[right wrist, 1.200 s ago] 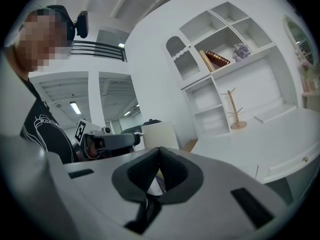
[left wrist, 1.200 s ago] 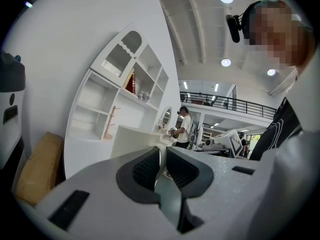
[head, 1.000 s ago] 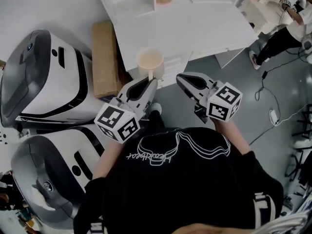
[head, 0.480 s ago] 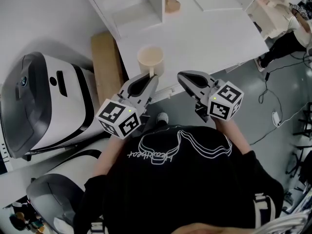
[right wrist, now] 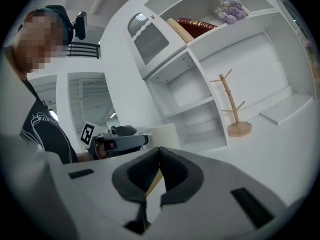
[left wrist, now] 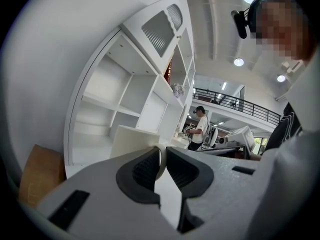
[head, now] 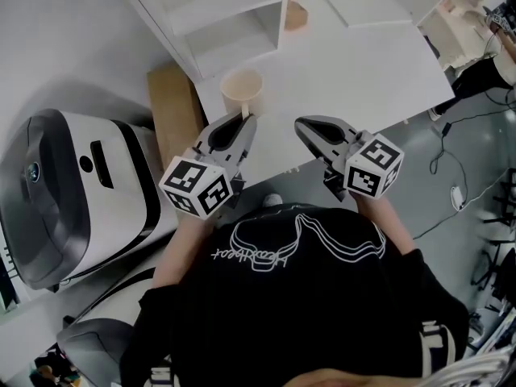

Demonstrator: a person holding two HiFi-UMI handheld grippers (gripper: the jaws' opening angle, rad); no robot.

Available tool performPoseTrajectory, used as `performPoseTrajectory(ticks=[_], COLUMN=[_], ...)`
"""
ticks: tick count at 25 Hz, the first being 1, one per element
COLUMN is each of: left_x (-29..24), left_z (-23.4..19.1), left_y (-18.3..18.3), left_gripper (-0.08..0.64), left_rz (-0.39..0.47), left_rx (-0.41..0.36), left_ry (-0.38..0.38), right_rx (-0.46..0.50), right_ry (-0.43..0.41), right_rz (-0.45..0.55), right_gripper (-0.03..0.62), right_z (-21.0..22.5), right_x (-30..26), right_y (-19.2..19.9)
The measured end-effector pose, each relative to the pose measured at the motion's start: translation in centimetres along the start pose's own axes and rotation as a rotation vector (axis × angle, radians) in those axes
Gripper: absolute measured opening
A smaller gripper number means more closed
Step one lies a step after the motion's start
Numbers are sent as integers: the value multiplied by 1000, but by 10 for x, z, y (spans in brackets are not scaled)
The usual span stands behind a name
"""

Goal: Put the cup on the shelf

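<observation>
Script [head: 242, 256] on shirt [head: 322, 321] is illegible (left claw [head: 246, 118] grips cup [head: 241, 89]).

A wooden peg stand [head: 295, 13] rises at the bench's [head: 363, 63] far edge, a cardboard box [head: 171, 107] lies on the floor along its left edge, a white-and-grey machine [head: 76, 192] sits left of the box, and cables [head: 451, 190] trail on the floor beyond the right edge.

Robotics lab or test hall: white shelf unit [head: 218, 14] and surface [head: 363, 71] ahead of the left tongs [head: 246, 119], bulky white-grey machines [head: 72, 192] to their left, cables [head: 451, 192] on grey floor [head: 403, 160], railed gallery [left wrist: 235, 104] beyond.
</observation>
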State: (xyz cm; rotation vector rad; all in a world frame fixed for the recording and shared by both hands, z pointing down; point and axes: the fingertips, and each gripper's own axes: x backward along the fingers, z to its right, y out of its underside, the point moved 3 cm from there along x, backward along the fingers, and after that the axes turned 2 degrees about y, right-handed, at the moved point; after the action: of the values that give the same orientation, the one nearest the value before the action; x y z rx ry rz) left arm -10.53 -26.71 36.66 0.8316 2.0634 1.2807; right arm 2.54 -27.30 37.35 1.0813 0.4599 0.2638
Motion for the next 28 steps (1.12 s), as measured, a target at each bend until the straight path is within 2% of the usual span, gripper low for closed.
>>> performPoseTrajectory(ticks=[10,19,28], left_x=[-34,-69,-95], left_z=[-64,-117,-165], left_y=[9,22,38], left_gripper=[43,43,43], left_rz=[-19,-25,-47], left_rx=[-42,-78,-16], left_ry=[-55,-114,-176], right_rx=[-16,-50,-67], right_ry=[14,54,71], right_rz=[-24,-55,-77], right_gripper=[6,6,6], right_z=[25,44,51], right_x=[-30,-36,-35], right_y=[1,12,23])
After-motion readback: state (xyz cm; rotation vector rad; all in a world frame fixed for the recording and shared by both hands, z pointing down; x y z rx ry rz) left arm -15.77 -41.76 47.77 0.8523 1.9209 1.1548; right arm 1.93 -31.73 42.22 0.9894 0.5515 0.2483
